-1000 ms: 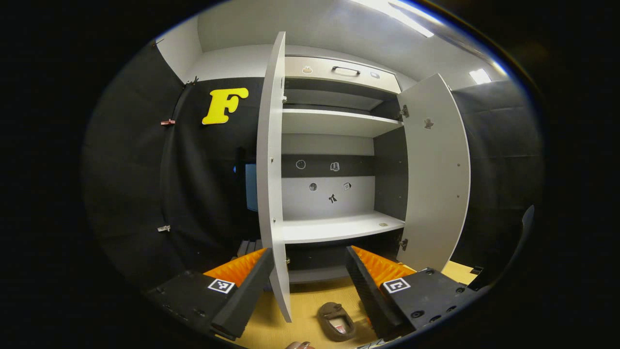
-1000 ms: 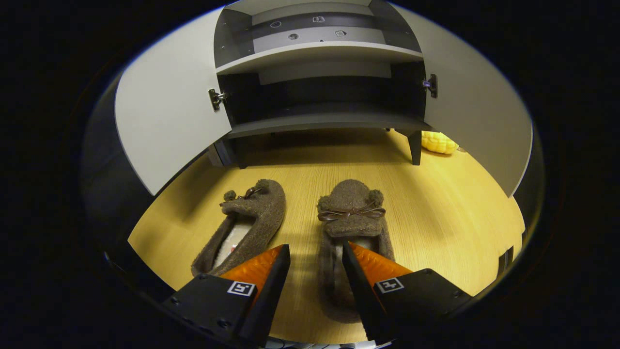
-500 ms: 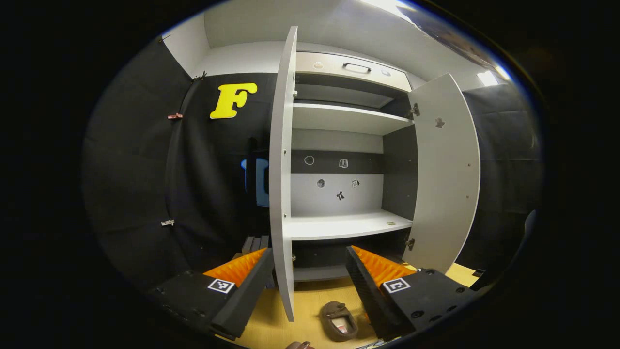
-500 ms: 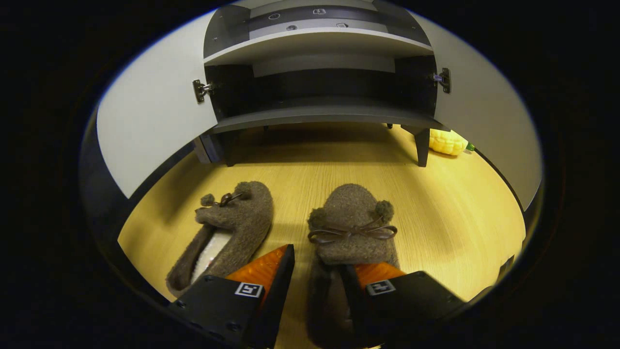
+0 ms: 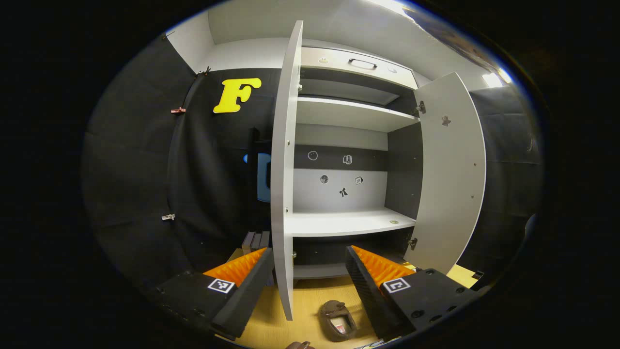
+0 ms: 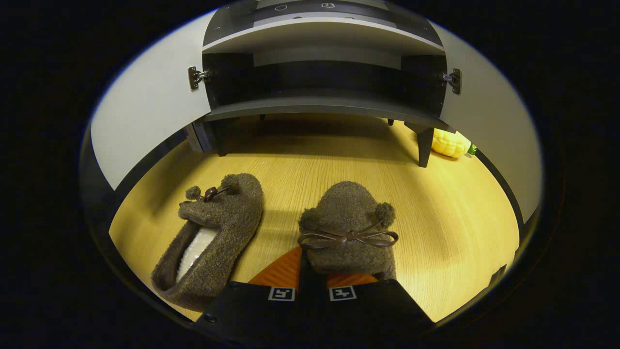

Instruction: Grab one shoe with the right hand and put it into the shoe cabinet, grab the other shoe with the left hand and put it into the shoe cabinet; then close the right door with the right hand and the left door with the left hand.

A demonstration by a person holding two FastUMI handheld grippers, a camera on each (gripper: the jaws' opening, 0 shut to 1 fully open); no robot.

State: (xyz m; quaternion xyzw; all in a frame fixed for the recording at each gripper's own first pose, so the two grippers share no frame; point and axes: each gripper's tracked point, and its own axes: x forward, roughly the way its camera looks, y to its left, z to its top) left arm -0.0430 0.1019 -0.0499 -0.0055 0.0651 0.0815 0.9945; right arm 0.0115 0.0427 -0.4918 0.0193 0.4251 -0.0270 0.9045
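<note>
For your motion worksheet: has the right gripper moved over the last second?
Yes. The right gripper moved toward the open grey shoe cabinet and closed on the right fuzzy brown slipper.

Left gripper view sits raised, facing level into the open shoe cabinet (image 5: pixel 339 145), the left door (image 5: pixel 283 169) edge-on just past its claw (image 5: pixel 306 264), wooden floor (image 5: pixel 310 303) below. Right gripper view sits low near the floor (image 6: pixel 436 208), tilted down and forward, the cabinet's bottom compartment (image 6: pixel 324 85) beyond its claw (image 6: pixel 312 271). Both share cabinet, doors and floor.
</note>
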